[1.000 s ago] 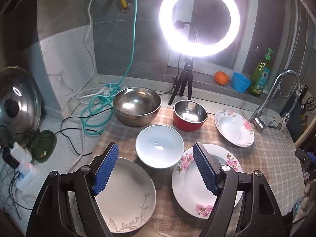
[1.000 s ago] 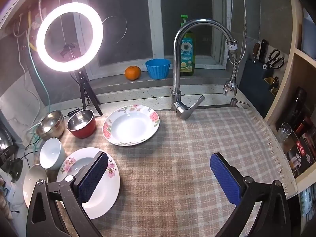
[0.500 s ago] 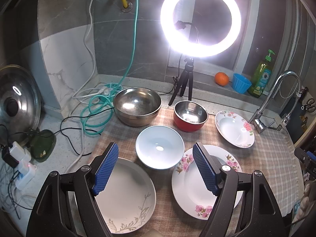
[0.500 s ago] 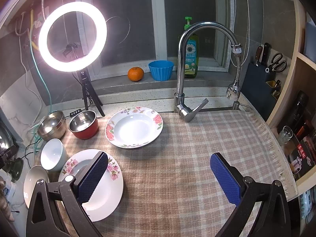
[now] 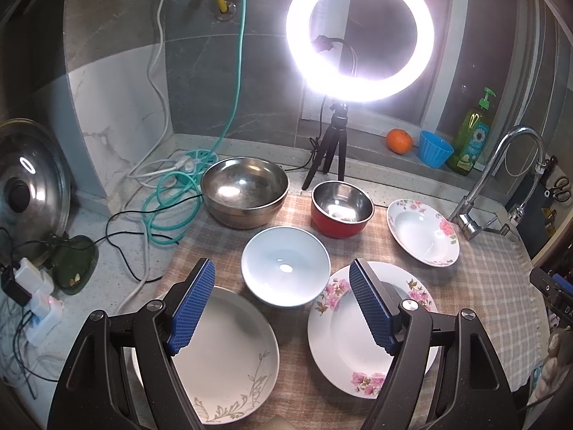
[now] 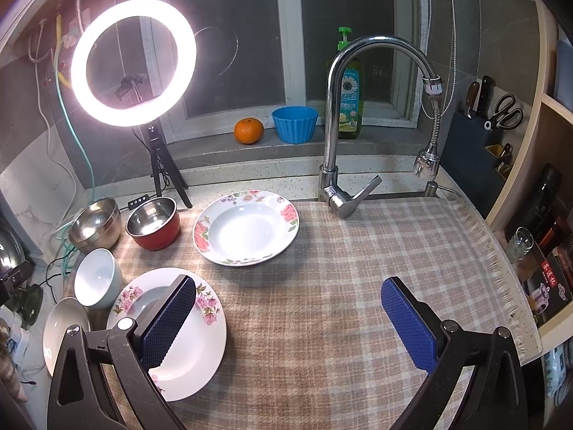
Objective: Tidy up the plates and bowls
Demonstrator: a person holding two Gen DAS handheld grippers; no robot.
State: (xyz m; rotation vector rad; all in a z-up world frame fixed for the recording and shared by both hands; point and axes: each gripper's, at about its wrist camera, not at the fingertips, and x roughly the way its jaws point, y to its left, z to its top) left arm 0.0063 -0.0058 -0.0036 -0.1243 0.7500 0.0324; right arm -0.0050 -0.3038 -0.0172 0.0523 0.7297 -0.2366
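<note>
I find the left gripper (image 5: 283, 302) released, its blue pads spread wide and holding nothing, hovering low in the left wrist frame above the checked cloth (image 5: 494, 279). Between its pads at centre sits the pale blue bowl (image 5: 285, 270). At lower left of that frame lies the leaf-pattern plate (image 5: 229, 354); at lower right, the pink-flower plate (image 5: 358, 333), partly behind the right-hand pad. Above, the large steel bowl (image 5: 245, 190) stands left of the red bowl (image 5: 342, 208), with the second floral plate (image 5: 422, 231) at right of centre. All pieces stand apart on the cloth; none are stacked.

The right gripper (image 6: 288, 322) is likewise released and empty, over bare cloth at lower centre of its frame. The faucet (image 6: 340, 118) rises at upper centre, the ring light (image 6: 134, 61) at upper left.
</note>
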